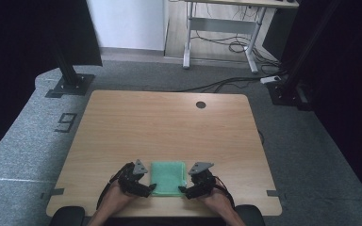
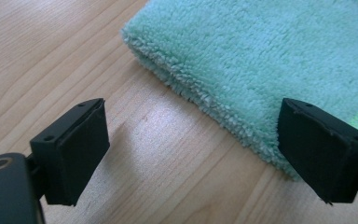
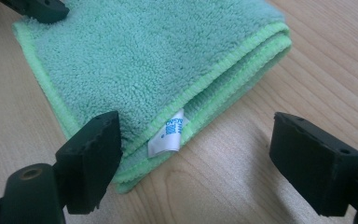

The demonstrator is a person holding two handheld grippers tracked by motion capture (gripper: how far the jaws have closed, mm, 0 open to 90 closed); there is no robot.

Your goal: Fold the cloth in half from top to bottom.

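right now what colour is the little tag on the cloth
White with blue print, on the green cloth; the tag shows best in the right gripper view.

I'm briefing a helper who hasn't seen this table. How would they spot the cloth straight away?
Look at the wooden table, near edge. Between the left tongs and right tongs lies the folded green cloth. It is fluffy, with a small white tag at its hemmed edge.

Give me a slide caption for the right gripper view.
Open right gripper over the folded green towel's hemmed edge, beside its white tag.
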